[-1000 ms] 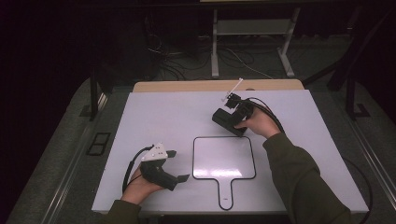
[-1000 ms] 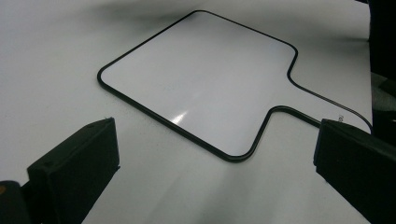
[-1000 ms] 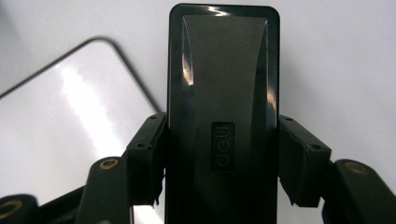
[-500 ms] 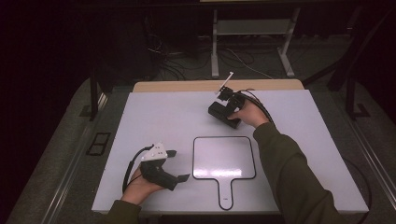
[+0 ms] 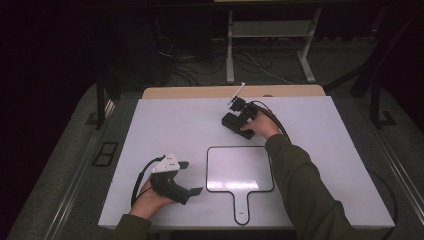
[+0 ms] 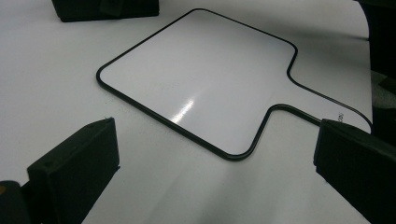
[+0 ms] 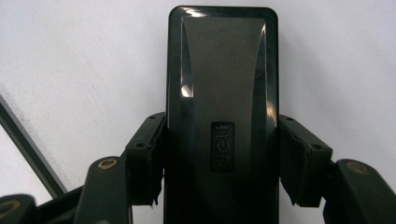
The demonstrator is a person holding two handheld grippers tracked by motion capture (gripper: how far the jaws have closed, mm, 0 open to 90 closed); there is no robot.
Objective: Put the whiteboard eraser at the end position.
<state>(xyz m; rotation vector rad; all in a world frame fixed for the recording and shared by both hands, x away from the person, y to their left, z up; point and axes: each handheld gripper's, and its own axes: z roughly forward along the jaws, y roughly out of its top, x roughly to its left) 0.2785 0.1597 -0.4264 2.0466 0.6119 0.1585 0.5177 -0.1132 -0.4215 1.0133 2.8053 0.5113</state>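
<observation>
A small whiteboard (image 5: 240, 170) with a black rim and a handle lies flat at the table's near middle. A black eraser (image 5: 231, 121) rests on the white table (image 5: 170, 125) beyond the board. My right gripper (image 5: 236, 119) is shut on it. In the right gripper view both jaws press the eraser's (image 7: 222, 70) long sides, and the right gripper (image 7: 223, 158) points down at the table. My left gripper (image 5: 191, 177) stands open just left of the board, jaws wide apart with nothing between them. In the left gripper view the left gripper (image 6: 215, 168) faces the whiteboard (image 6: 196, 79), and the eraser (image 6: 105, 9) shows at the top left.
A wooden strip (image 5: 200, 92) runs along the table's far edge. Beyond it, cables (image 5: 250, 65) and a white frame stand (image 5: 230, 50) sit on the dark floor. The person's sleeve (image 5: 305, 190) crosses the table's right half.
My right gripper has carried the eraser a little farther away and to the left. The left gripper and the whiteboard have stayed put.
</observation>
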